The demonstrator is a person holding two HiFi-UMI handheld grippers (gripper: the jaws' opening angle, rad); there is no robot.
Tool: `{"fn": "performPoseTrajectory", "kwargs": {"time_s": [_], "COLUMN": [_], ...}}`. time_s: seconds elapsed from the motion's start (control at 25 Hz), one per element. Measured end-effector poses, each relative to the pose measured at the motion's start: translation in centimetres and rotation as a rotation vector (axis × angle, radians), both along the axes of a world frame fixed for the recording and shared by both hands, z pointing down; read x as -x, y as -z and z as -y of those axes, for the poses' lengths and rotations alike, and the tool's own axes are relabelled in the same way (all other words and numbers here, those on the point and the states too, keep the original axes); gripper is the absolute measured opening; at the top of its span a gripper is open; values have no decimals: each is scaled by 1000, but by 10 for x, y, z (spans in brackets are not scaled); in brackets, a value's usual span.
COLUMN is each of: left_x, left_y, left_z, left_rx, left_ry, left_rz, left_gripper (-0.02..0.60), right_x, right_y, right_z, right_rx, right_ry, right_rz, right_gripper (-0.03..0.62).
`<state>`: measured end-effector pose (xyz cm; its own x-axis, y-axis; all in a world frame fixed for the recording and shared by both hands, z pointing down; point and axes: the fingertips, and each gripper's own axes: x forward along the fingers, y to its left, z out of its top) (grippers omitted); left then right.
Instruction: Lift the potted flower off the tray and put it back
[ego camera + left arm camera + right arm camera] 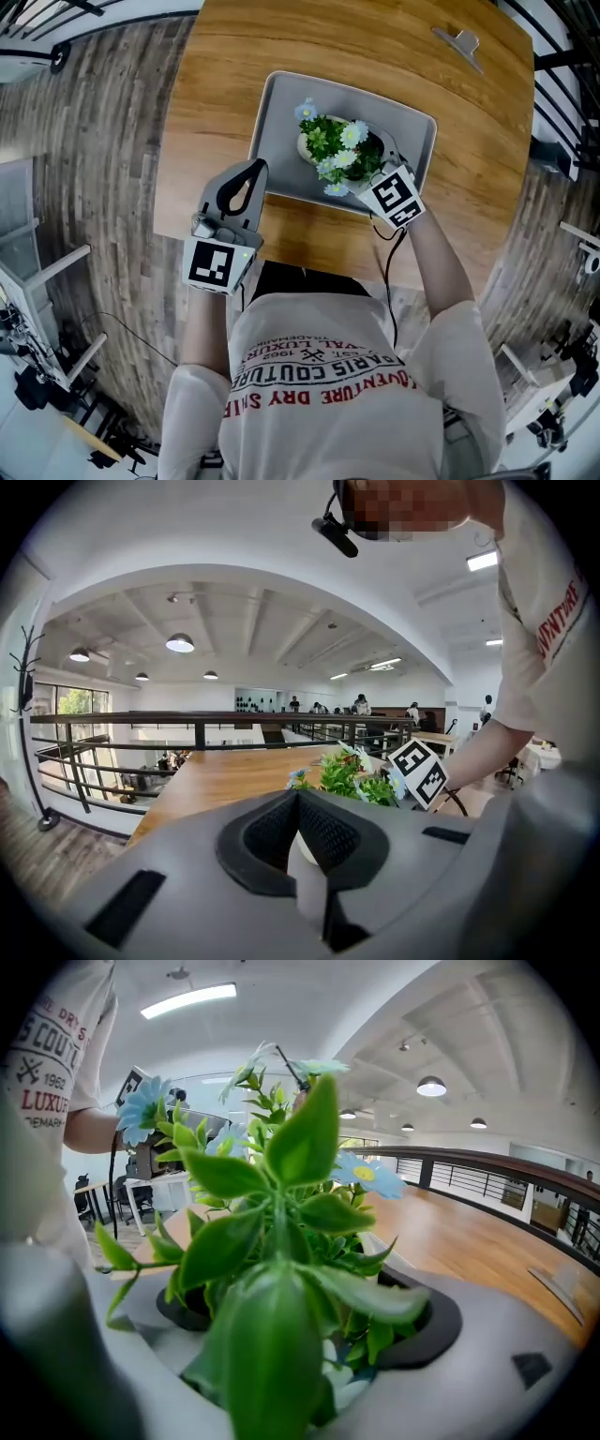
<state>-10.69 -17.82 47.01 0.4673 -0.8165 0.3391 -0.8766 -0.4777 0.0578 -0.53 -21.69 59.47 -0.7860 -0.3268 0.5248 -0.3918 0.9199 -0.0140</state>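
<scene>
The grey left gripper [250, 171] has its 2 jaws pressed together, empty, at the tray's near edge. The right gripper [382, 166] clamps the white-potted blue-flowered green plant [336, 148] over the grey rectangular tray [281, 117] on the wooden table [375, 47].

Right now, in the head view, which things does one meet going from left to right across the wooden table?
left gripper → potted flower → right gripper → metal clip
</scene>
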Motion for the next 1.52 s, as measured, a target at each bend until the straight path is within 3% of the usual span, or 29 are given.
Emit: {"fn": "performPoseTrajectory", "kwargs": {"time_s": [0.32, 0.6, 0.88, 1.2, 1.24, 1.28, 1.32, 1.36, 1.44, 1.52], "left_x": [-5, -7, -10, -26, -28, -29, -29, -29, -28, -29], "left_y": [-13, -10, 22, 63, 67, 72, 76, 81, 90, 101], "left_z": [3, 5, 5, -2, -3, -4, -4, -5, -5, -4], "left_rx": [34, 6, -53, -136, -146, -157, -169, -180, -200, -223], "left_ry": [6, -33, -45, -46, -49, -52, -53, -53, -51, -57], "left_rz": [8, 39, 38, 26, 22, 21, 23, 24, 20, 24], "left_gripper": [12, 12, 12, 12, 12, 12, 12, 12, 12, 12], "right_x": [1, -5, -25, -64, -71, -79, -87, -93, -102, -110], "right_y": [-5, -5, 42, 116, 128, 141, 153, 165, 186, 207], "right_z": [1, -1, -4, -16, -15, -12, -9, -7, -8, -10], "right_rx": [-7, -5, -90, -166, -192, -226, -260, -285, -312, -356], "right_ry": [-4, -52, -129, -246, -293, -359, -429, -486, -551, -591], "right_rz": [30, 37, 6, 110, 125, 141, 160, 182, 225, 248], "right_gripper": [476, 476, 474, 467, 447, 352, 191, 133, 119, 57]}}
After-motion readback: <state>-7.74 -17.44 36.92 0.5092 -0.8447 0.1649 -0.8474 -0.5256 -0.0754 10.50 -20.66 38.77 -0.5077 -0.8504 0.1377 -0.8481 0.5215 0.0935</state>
